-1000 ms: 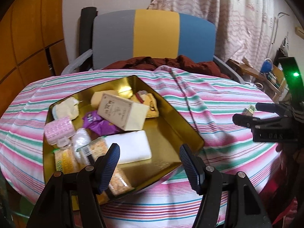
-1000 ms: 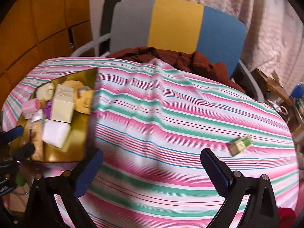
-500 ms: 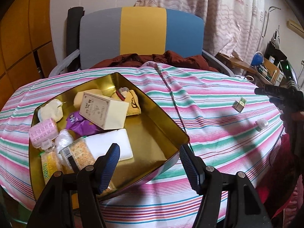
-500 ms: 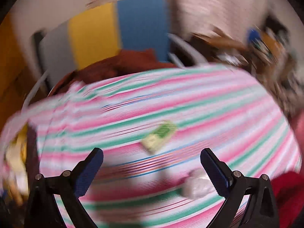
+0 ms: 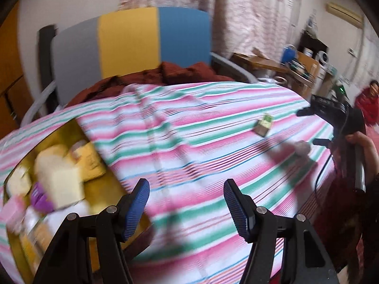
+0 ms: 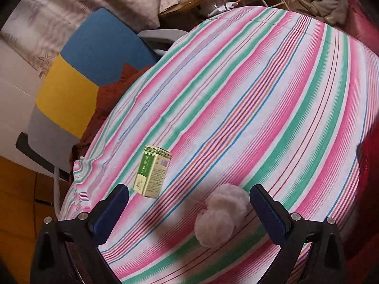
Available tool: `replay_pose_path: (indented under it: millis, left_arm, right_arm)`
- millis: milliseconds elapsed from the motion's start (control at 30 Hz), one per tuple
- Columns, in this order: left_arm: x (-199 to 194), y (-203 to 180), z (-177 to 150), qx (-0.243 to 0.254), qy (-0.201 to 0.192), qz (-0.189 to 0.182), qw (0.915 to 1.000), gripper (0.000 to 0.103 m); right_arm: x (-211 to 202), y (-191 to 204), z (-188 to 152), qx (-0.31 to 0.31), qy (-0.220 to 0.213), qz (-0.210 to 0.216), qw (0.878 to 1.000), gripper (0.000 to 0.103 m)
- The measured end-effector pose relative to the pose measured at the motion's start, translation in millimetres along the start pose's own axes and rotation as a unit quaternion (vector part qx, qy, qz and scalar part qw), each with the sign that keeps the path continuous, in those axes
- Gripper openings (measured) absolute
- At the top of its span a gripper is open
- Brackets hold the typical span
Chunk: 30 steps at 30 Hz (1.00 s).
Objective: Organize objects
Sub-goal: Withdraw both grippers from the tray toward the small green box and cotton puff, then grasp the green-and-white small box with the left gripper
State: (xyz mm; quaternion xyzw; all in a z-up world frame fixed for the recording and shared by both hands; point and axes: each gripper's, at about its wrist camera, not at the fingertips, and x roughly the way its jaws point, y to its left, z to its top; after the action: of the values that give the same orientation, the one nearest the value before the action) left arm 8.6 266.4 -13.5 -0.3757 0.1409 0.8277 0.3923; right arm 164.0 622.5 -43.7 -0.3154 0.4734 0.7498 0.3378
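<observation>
A small green and cream box [image 6: 152, 171] lies on the striped cloth [image 6: 260, 99], just ahead of my right gripper's left finger. A white fluffy bundle [image 6: 221, 213] sits between the fingers of my right gripper [image 6: 189, 209], which is open around it without touching. In the left wrist view my left gripper [image 5: 187, 208] is open and empty above the cloth, beside a gold tin [image 5: 111, 189] at the left that holds several packets and boxes. The green box [image 5: 264, 124] and the white bundle [image 5: 302, 148] show far right there, with the right gripper [image 5: 315, 127] over them.
A chair [image 5: 132, 45] with grey, yellow and blue panels stands behind the table, a dark red cloth [image 5: 165, 73] draped on its seat. A person's hand [image 5: 364, 149] holds the right gripper. Cluttered shelves [image 5: 308, 64] stand at the back right.
My left gripper has swung right, away from the gold tin toward the middle of the cloth. My right gripper has moved right and down over the white bundle, with the green box beside it.
</observation>
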Motion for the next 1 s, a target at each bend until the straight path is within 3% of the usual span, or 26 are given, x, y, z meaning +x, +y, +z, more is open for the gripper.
replay_pose_path:
  millis: [267,467,800,867,900,1000]
  left_arm:
    - [67.3,-66.5,40.8,0.078,0.018,-0.050,0.9956,0.063]
    - [117.6,-107.2,71.8,0.103,0.025,-0.084,0.9908,0.058]
    - [200.7,-169.2,103.3,0.166,0.057,-0.112,0.9781,0.058]
    - [214.1,-170.7,106.2,0.157,0.065,-0.118,0.9783,0.050]
    - [221.6,-169.9,106.9,0.151,0.073,-0.120,0.9785,0.035]
    - [227.6,-161.7,104.0,0.123,0.080,-0.131,0.9804,0.031]
  right_arm:
    - [-6.1,-10.6,0.9,0.033,-0.002,0.042,0.999,0.103]
    - [-9.2,-13.5,-0.8,0.036,0.003,0.071,0.997,0.103]
    - [-6.8,-24.3,-0.1,0.067,0.013,0.096,0.993,0.103]
    - [-4.8,-24.2,-1.1,0.067,0.015,0.093,0.993,0.103]
    - [-4.6,-25.3,-1.3,0.069,0.015,0.091,0.993,0.103]
    - [0.2,-28.5,1.1,0.076,0.021,0.084,0.993,0.103]
